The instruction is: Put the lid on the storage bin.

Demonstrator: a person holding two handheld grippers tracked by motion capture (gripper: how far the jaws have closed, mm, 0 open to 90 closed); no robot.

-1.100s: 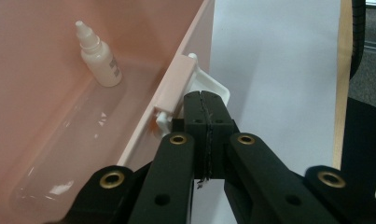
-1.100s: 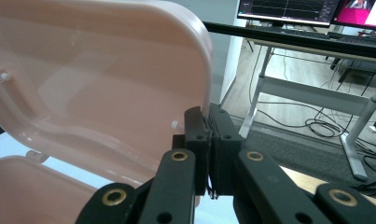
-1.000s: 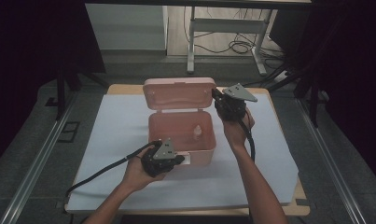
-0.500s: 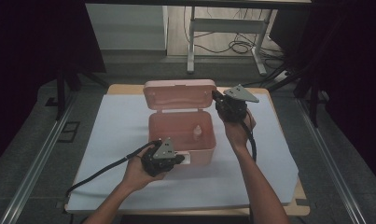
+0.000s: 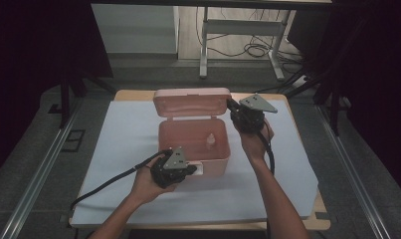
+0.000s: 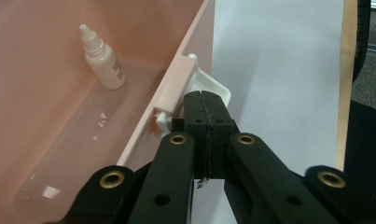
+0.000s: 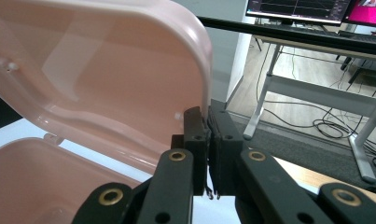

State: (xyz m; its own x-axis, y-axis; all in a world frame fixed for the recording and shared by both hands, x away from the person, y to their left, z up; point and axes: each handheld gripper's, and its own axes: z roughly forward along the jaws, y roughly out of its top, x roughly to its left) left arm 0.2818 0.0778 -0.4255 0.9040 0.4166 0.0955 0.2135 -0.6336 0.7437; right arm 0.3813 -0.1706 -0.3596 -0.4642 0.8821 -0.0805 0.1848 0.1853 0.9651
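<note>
Pinching lid edge (image 7: 202,70), right tongs (image 7: 208,122); left tongs (image 6: 205,101) clenched beside latch (image 6: 176,86).

Dim room, lit tabletop

From above my table (image 5: 118,149) glows pale amid darkness; up close, glare streaks the pink box (image 6: 59,140), my jaws blur.

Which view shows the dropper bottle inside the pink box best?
The left gripper view: the bottle stands upright on the box floor, cap and label visible. The high view shows it as a small pale shape near the right wall. In the right gripper view, the lid and part of the box appear.
</note>
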